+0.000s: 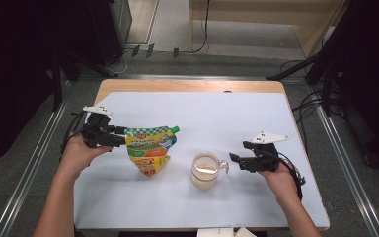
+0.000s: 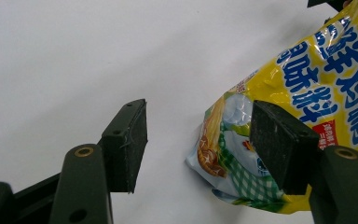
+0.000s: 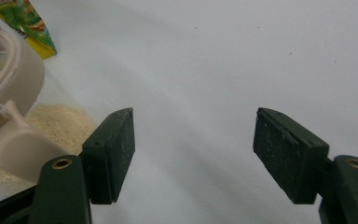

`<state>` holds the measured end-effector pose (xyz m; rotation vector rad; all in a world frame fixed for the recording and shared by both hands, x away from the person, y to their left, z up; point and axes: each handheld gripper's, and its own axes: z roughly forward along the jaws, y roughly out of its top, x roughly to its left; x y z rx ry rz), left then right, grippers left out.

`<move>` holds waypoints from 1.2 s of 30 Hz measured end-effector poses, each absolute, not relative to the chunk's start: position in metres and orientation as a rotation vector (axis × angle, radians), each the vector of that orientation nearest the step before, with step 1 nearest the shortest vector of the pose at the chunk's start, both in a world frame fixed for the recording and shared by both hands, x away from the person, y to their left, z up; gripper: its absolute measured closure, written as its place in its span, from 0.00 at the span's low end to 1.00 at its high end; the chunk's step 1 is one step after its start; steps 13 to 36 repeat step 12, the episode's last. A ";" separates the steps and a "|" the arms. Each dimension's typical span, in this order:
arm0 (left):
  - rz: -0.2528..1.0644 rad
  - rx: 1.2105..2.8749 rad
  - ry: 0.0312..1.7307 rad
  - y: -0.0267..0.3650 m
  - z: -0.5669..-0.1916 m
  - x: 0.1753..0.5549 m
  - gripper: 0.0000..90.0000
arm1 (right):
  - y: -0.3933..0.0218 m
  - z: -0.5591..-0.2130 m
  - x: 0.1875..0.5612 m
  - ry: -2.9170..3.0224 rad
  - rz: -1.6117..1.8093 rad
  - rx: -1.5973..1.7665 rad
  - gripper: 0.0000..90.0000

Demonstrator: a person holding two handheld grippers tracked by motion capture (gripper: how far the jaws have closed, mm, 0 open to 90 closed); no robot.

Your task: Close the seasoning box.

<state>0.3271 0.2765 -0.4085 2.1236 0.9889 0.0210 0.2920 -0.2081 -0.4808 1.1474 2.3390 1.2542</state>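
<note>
The yellow-and-green seasoning pouch (image 1: 150, 148) sits left of centre on the table (image 1: 202, 118), upright-ish with its green screw cap (image 1: 175, 130) pointing toward the right, glossy film crinkled and printed with blue characters. Just right of it stands a clear glass jar (image 1: 205, 171) with a handle, holding a pale sandy powder – the granules look fine and dry in the right gripper view.

The left hand-held gripper (image 1: 116, 137) is right at the pouch's left edge. In the left gripper view its jaws stand wide apart, one pad (image 2: 279, 144) overlapping the pouch's bottom corner and the other out over bare table, so it isn't pinching anything that I can see. The right hand-held gripper (image 1: 237, 159) hovers just right of the jar, jaws also spread wide, nothing between them.

What could go sideways, my guess: that film is slick and the pouch is soft, so a grab on a thin corner could slip or fold – and if the cap is loose, tipping it spills powder. The jar is smooth, hard and open-topped; a nudge from either side could slide or topple it.
</note>
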 end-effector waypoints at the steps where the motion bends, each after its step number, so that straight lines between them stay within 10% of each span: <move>1: 0.027 2.126 0.990 0.277 -0.409 0.327 0.42 | -0.208 -0.481 0.292 2.339 1.250 1.149 0.34; 36: 0.031 2.083 1.016 0.280 -0.411 0.329 0.43 | -0.207 -0.481 0.292 2.345 1.245 1.137 0.34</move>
